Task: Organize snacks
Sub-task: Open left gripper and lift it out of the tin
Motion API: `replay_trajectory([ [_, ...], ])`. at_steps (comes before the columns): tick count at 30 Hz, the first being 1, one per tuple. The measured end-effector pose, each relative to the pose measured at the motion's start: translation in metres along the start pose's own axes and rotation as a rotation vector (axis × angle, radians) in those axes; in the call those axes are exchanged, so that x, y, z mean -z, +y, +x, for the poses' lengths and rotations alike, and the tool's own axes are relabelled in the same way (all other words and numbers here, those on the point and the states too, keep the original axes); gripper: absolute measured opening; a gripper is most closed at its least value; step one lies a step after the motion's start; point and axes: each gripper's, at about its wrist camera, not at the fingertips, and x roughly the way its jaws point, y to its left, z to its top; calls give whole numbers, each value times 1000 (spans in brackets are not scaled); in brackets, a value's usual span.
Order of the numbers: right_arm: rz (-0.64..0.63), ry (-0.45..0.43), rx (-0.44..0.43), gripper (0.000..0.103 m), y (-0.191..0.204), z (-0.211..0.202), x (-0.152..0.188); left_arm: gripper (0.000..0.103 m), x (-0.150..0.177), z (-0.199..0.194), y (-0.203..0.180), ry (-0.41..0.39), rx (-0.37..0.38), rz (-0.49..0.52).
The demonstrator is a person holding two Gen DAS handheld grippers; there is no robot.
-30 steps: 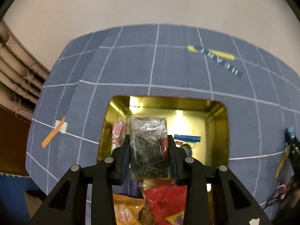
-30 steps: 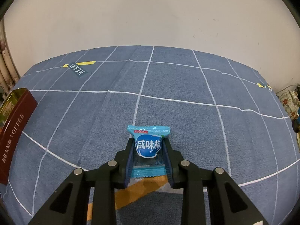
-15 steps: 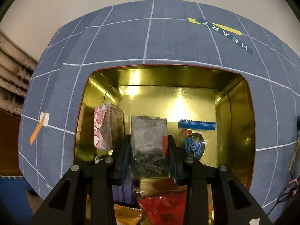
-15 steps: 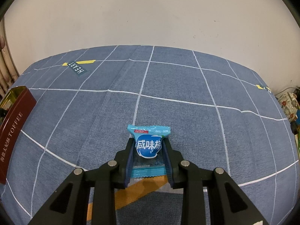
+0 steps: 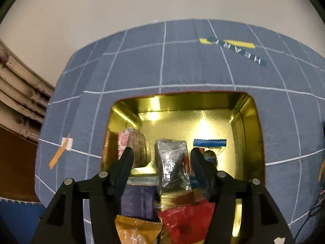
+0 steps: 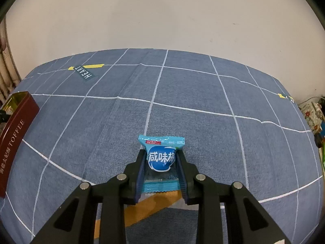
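Two tongs: left tongs (image 5: pixel 161 158) just opened around clear packet (image 5: pixel 172 166); right tongs (image 6: pixel 161 158) clamp blue packet (image 6: pixel 161 155).

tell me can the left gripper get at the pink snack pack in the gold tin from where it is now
Probably yes. The left gripper is open above the tin, and the pink pack lies uncovered beside its left finger. The clear dark packet between the jaws must drop clear first.

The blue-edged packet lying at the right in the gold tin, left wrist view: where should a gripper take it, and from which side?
Across the narrow clear body below the blue crimped top edge of the blue-edged packet, coming from above. It lies flat on the gold tin's floor, with the tin's right wall close by, so a side approach looks blocked. Its lower part is hidden.
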Motion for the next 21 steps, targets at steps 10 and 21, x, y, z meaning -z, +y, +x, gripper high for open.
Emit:
replay_trajectory([
  [10, 6, 41, 4, 29, 1, 3, -7, 64, 26, -50, 25, -88, -16, -111],
  [21, 14, 55, 38, 28, 8, -2, -5, 72, 63, -61, 47, -117, -39, -230],
])
